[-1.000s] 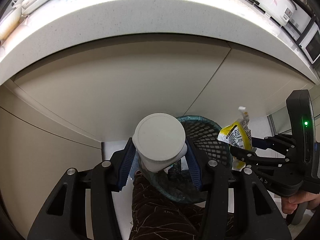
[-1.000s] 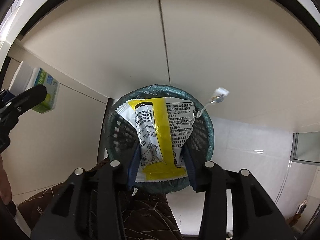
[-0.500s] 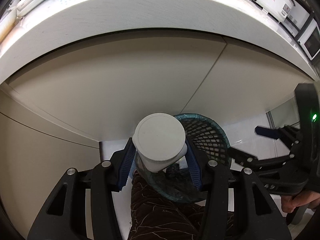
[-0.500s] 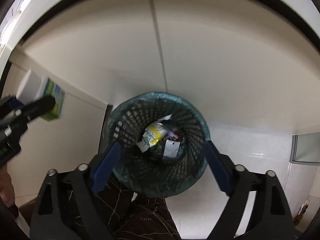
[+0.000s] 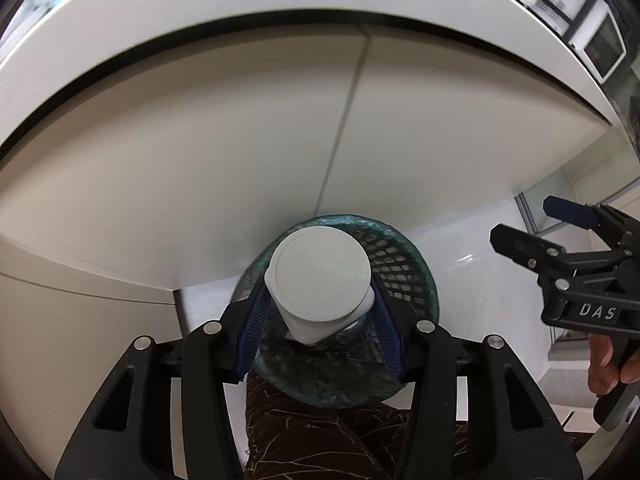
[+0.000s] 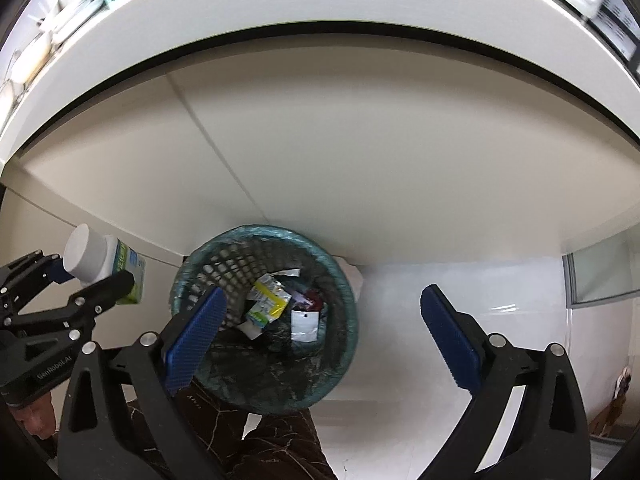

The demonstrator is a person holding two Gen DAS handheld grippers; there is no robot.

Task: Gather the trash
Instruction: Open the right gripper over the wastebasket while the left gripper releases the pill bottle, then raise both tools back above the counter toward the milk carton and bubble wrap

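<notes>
Cream cabinet fronts under the counter (image 6: 280, 0). Right claw (image 6: 320, 320) has just been opening, now empty; its yellow wrapper (image 6: 266, 300) lies in the wastebasket (image 6: 344, 292) below. Left claw (image 5: 320, 304) clenches a white-capped bottle (image 5: 320, 276) over the basket: next to drop.

White tiled floor (image 6: 400, 304) down there, and sitting right on it is the dark mesh waste basket (image 6: 192, 276) with its green liner, pushed up close against the beige cabinet front (image 6: 360, 152). Inside the basket: a yellow wrapper (image 6: 267, 300) among other scraps.
</notes>
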